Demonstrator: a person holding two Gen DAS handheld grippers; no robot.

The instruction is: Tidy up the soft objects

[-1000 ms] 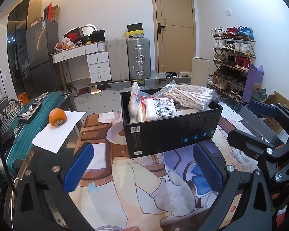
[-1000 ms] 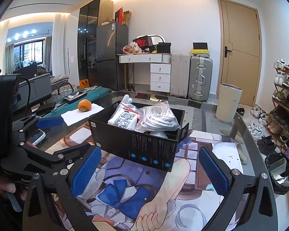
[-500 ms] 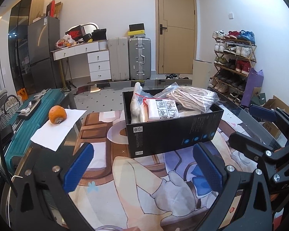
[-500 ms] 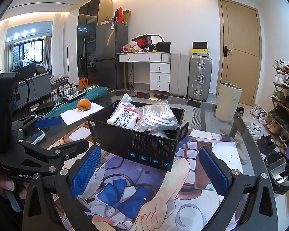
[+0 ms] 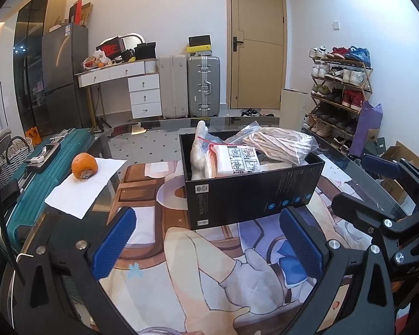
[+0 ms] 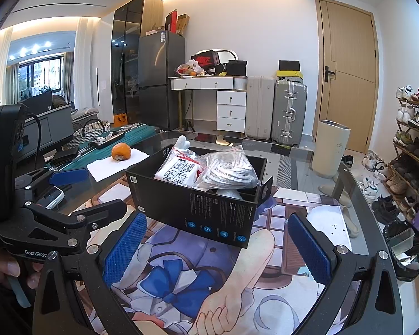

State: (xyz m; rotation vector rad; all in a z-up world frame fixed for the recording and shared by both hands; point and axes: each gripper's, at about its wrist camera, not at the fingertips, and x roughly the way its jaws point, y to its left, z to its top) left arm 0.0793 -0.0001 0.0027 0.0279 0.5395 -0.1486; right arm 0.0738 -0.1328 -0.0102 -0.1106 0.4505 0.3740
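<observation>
A black cardboard box (image 5: 254,195) (image 6: 209,212) stands on the glass table over a printed mat. It holds a white packet with printed pictures (image 5: 234,160) (image 6: 178,171), a clear bag of pale rope-like cloth (image 5: 279,142) (image 6: 229,171) and a white soft piece standing at its left end (image 5: 199,145). My left gripper (image 5: 206,240) is open and empty, just in front of the box. My right gripper (image 6: 218,245) is open and empty, in front of the box's near corner. Each gripper shows in the other's view, at the side.
An orange (image 5: 84,166) lies on a white paper sheet (image 5: 81,187) at the table's left. A teal suitcase (image 5: 28,178) lies beside the table. A phone (image 6: 53,195) lies under the left gripper. A shoe rack (image 5: 340,92) and bin (image 6: 331,148) stand at the right.
Both views have shifted slightly; the box sits a little farther from the left gripper. Both grippers stay open and empty, and the box contents are unchanged.
</observation>
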